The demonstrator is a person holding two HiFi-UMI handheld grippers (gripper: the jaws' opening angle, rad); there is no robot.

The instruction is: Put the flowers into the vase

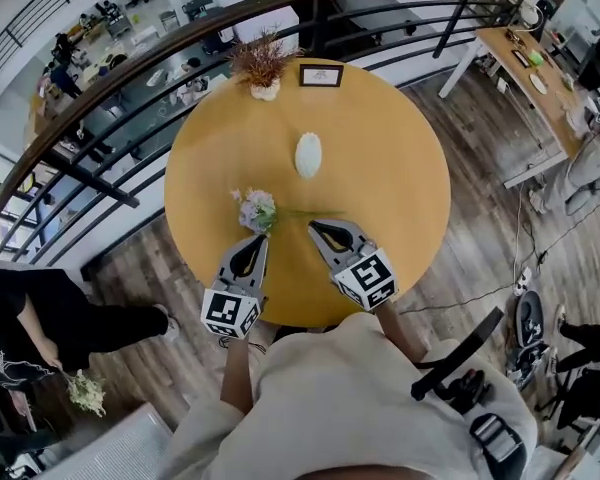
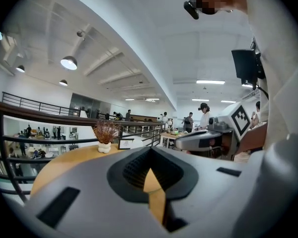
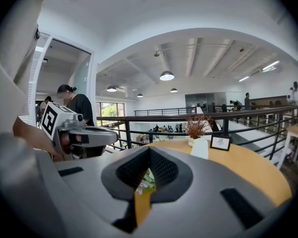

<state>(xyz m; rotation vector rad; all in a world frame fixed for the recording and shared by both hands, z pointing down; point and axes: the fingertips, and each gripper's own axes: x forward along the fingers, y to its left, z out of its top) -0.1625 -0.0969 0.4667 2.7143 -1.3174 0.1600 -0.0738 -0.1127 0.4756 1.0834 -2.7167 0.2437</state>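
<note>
The flowers are lying on the tabletop on my side of the vase, blooms ahead of my left claw, stem by my right claw. I'm holding both claws roughly level, pressed together.

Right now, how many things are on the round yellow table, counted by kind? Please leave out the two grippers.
White vase: 1
Flower bunch: 1
Potted dried plant: 1
Picture frame: 1
Total: 4
</note>
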